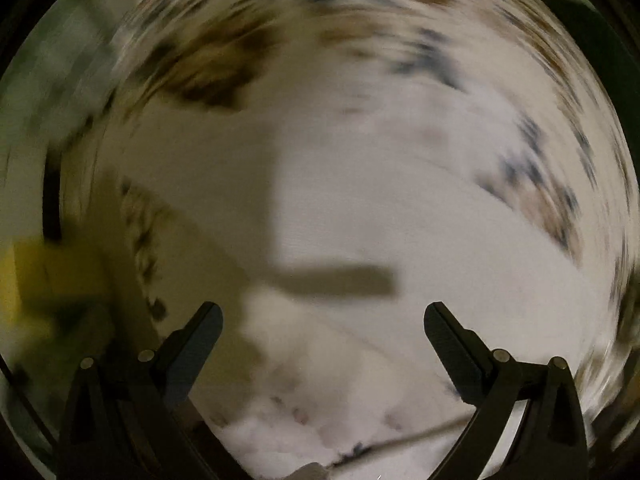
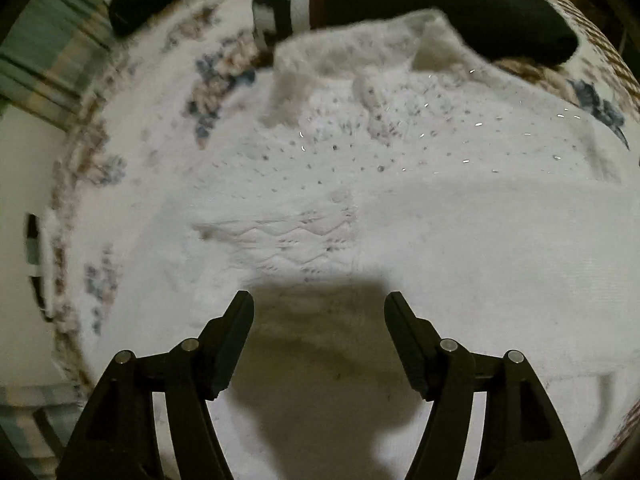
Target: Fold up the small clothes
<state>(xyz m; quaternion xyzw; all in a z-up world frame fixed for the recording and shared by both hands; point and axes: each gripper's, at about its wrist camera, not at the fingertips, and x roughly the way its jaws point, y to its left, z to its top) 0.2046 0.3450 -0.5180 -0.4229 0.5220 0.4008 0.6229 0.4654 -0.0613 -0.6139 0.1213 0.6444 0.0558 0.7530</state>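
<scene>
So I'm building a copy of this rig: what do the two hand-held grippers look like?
Both the left hand-held gripper and the right hand-held gripper are matte black, each with two angular fingers tapering to points, hinged on linkage arms with round silver pins. No cables or sleeves are visible.

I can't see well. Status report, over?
Left tongs open, empty. Right tongs open, empty, above white garment. Dark clothes beyond it.

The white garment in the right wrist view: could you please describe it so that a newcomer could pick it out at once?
A floral-printed sheet covers the surface. On it, ahead of the open right gripper, lies the white garment. Unlike the dark clothes beyond it, it is pale, with small shiny specks and a wavy stitched band.
</scene>
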